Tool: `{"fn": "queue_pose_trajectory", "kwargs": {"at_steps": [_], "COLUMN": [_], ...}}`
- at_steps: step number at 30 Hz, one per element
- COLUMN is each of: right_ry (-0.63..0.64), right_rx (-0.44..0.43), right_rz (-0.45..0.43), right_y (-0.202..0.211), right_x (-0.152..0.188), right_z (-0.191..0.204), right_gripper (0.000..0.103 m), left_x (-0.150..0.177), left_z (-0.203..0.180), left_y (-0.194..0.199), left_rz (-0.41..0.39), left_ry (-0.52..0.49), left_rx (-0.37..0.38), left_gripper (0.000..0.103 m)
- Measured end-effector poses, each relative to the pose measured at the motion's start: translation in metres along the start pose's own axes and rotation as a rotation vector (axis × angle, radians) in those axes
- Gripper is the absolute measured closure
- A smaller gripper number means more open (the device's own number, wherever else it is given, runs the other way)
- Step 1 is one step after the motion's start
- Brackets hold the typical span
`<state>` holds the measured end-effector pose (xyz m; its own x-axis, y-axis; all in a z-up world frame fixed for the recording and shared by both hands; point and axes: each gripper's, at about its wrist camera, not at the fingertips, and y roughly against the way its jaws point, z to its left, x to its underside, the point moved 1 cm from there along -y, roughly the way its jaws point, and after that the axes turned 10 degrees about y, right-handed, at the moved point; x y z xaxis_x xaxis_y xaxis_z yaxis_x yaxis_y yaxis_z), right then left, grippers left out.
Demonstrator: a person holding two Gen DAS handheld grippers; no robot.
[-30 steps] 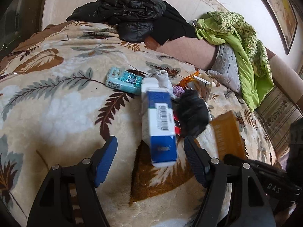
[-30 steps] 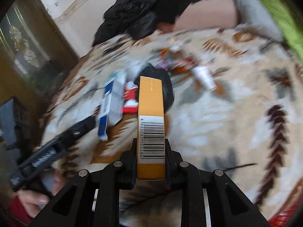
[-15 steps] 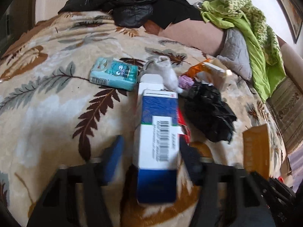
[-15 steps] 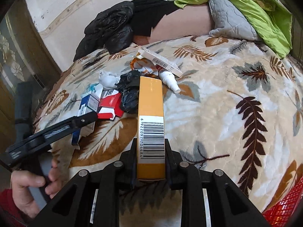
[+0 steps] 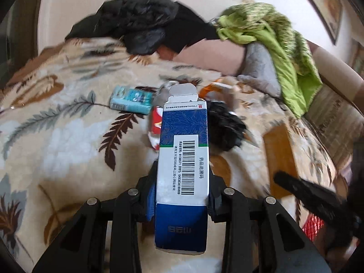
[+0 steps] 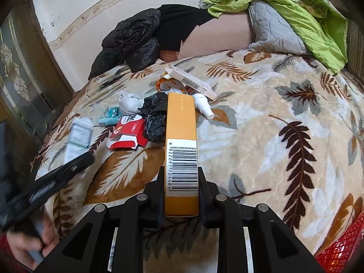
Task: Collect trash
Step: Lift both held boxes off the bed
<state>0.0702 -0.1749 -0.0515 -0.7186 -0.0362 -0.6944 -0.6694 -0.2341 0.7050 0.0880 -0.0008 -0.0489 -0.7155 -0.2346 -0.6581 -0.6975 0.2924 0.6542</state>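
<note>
Left gripper (image 5: 182, 195): closing on tall blue-and-white cardboard carton (image 5: 183, 159); could have slipped, grip low.
Right gripper (image 6: 181, 195): clamped narrow orange cardboard box (image 6: 181, 150).
Red mesh basket (image 6: 341, 248): five o'clock.

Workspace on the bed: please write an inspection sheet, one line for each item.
Surface: leaf-print blanket on a bed.
Job's things: blue-white box, orange box, red carton, black bag, teal packet, white spray bottle, long white box.
Clutter: black jacket, green quilt, grey pillow.
Grippers: left claw closing on blue-white box; right claw shut on orange box.
Cables: nothing seen.
Surroundings: red basket, wall.
</note>
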Motion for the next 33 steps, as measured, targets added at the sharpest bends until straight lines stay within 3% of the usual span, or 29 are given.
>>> {"fn": "queue_pose_trajectory", "kwargs": {"at_steps": [4, 23, 33], "right_ry": [-0.001, 0.006, 0.010], "right_rx": [0.003, 0.019, 0.024], "right_rz": [-0.002, 0.001, -0.002], "right_y": [0.000, -0.001, 0.000], "right_x": [0.000, -0.001, -0.001], "right_z": [0.000, 0.003, 0.002], "right_gripper": [0.078, 0.078, 0.078], "left_x": [0.007, 0.008, 0.010], "left_z": [-0.011, -0.013, -0.020], "left_y": [0.007, -0.001, -0.002], "left_rz": [-0.034, -0.041, -0.059], "left_ry": [-0.067, -0.079, -0.121], "left_rx": [-0.012, -0.010, -0.050], "left_gripper": [0.070, 0.070, 0.070]}}
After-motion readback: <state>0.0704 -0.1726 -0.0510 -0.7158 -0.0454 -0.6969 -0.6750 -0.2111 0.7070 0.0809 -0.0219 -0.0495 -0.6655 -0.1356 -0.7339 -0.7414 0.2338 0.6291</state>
